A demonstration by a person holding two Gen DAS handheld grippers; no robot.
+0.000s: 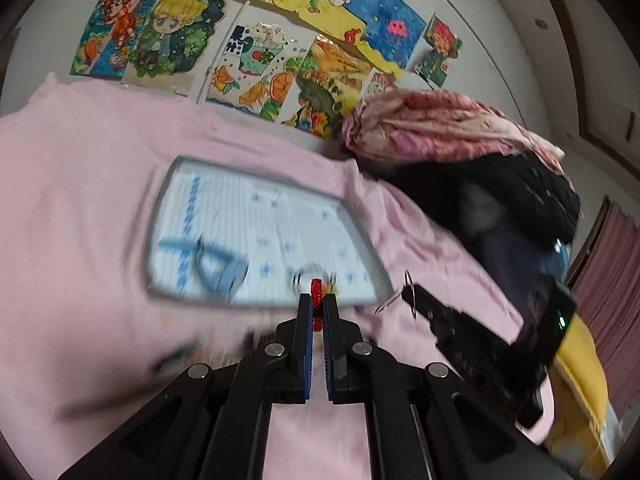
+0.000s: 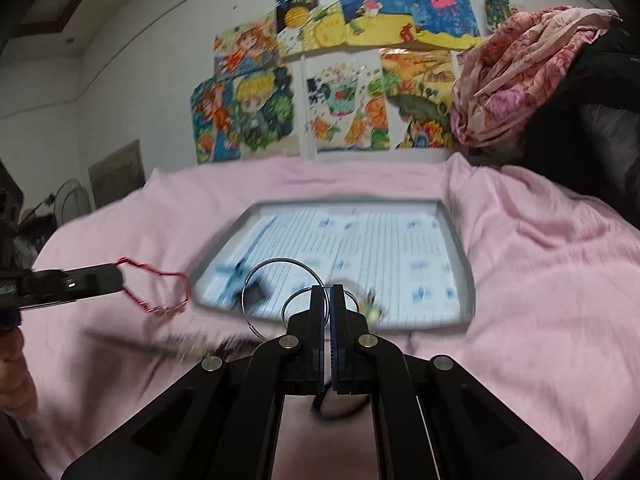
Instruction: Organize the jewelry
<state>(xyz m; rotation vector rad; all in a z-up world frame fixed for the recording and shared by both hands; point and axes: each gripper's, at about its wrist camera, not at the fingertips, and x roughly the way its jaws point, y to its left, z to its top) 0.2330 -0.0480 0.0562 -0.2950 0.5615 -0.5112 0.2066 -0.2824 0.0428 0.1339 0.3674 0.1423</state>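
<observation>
Between the closed fingers of the left gripper (image 1: pixel 318 300) sits a red bracelet (image 2: pixel 156 288); from the right wrist view its loop hangs free beyond the fingertips, above the pink blanket (image 2: pixel 540 280). Right gripper (image 2: pixel 327 292) is clamped on thin silver hoops (image 2: pixel 280 280), which stand up ahead of its fingertips. Both grippers are level and point toward the grey tray (image 2: pixel 466 280) lying on the blanket just ahead. Its lined blue-and-white floor holds a few small blurred items. No writing is legible. Children's drawings (image 2: pixel 340 80) cover the wall behind.
</observation>
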